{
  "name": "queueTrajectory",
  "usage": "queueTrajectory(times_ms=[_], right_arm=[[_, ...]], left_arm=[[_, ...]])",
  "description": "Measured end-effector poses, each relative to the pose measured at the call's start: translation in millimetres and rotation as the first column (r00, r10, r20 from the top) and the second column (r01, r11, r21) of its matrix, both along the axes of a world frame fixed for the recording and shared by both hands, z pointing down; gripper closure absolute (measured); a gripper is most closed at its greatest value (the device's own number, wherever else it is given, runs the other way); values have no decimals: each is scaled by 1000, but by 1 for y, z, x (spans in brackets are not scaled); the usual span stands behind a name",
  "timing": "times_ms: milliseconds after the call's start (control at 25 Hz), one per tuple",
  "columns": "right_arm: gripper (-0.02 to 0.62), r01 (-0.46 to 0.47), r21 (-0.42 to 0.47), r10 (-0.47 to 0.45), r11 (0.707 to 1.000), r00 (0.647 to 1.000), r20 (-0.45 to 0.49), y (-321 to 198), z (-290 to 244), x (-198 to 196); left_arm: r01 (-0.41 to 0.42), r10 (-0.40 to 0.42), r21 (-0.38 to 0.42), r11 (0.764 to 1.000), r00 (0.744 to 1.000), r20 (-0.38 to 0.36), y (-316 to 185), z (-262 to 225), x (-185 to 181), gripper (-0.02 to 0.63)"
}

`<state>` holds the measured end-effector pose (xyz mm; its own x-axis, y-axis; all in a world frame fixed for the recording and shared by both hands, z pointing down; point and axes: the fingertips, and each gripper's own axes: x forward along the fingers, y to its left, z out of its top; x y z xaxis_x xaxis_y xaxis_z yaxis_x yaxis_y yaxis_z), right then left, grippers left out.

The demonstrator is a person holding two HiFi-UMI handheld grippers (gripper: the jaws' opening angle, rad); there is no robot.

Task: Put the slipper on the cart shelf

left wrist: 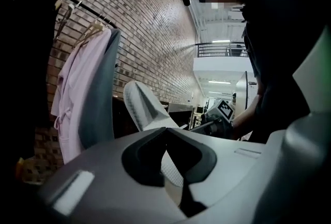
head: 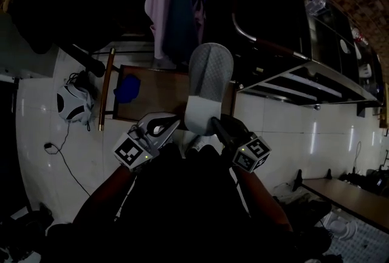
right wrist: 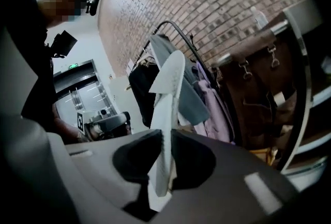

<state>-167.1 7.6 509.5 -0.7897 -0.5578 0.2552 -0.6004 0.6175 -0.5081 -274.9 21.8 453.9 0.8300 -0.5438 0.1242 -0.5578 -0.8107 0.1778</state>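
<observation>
A white slipper (head: 209, 73) stands on end in front of me, its textured sole toward the head view. My left gripper (head: 176, 124) is shut on its lower left edge and my right gripper (head: 216, 124) on its lower right. In the left gripper view the slipper (left wrist: 147, 109) rises past the closed jaws of the left gripper (left wrist: 166, 132), with the right gripper (left wrist: 220, 114) beyond. In the right gripper view the slipper (right wrist: 168, 99) is seen edge-on, pinched in the right gripper (right wrist: 166, 135). The dark cart (head: 316, 70) with metal shelves stands to the right.
A wooden stool (head: 152, 98) with a blue cloth (head: 126, 88) on it sits below the slipper. Behind it, a clothes rack holds a pink garment (head: 159, 0) and darker clothes. A black-and-white bag (head: 72, 104) and a cable lie on the white tiled floor at left.
</observation>
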Motion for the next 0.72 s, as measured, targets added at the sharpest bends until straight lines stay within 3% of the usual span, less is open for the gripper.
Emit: queueTrajectory(times_ms=[280,520,720], right_arm=[[538,-29,162,26,986,999,21,-12,-70,2],[538,-31,312,42,950,999,-28,-17,-115,1],[538,-47,377,64,925,997,-33,-26,-134,2]], left_arm=[[-6,6,42,999,1000,-6,-3,-37,8,600],[7,-7,58,998,1000,-16,-8,-58,8,600],[16,-16,70,997,1000,-5,-17,-68,10,600]])
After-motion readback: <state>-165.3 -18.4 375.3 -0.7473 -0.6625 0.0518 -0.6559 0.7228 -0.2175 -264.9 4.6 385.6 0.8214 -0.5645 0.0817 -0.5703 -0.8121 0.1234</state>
